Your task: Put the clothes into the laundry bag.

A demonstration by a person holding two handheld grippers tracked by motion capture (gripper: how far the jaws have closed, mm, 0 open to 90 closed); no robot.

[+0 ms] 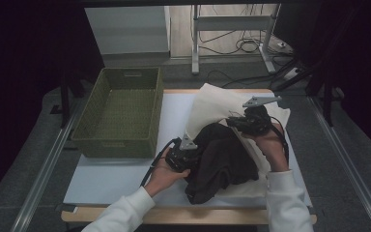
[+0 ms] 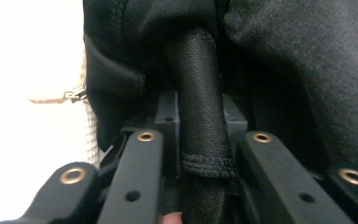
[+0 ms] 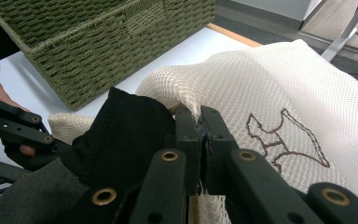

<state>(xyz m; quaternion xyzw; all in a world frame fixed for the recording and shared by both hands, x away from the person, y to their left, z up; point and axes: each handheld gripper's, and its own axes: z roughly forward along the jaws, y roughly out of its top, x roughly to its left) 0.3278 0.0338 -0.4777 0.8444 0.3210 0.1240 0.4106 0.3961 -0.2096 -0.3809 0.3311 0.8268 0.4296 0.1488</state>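
1. The left gripper has its fingers clamped on a rolled, hemmed fold of the dark garment; in the left gripper view the fold stands upright between the two pads, pinched on both sides.
2. The right gripper has its jaws pressed tight together on the rim of the cream mesh laundry bag, with only netting between them. A brown stitched animal figure on the bag lies at about 3 o'clock from the jaws.
3. In the high view the garment lies at the table's centre-right, spilling from the bag's mouth toward 6 o'clock. The bag spreads beneath and behind it, toward 12 and 1 o'clock.
4. The split grip looks deliberate: the right side lifts the rim so the mouth stays open, while the left side takes the cloth itself, so one can move against the other. Whether the garment is going in or coming out, I cannot tell.
5. The green woven basket stands at 10 o'clock from the garment, on the white table top, apart from the bag. It appears to be empty, likely the holder for the laundry.
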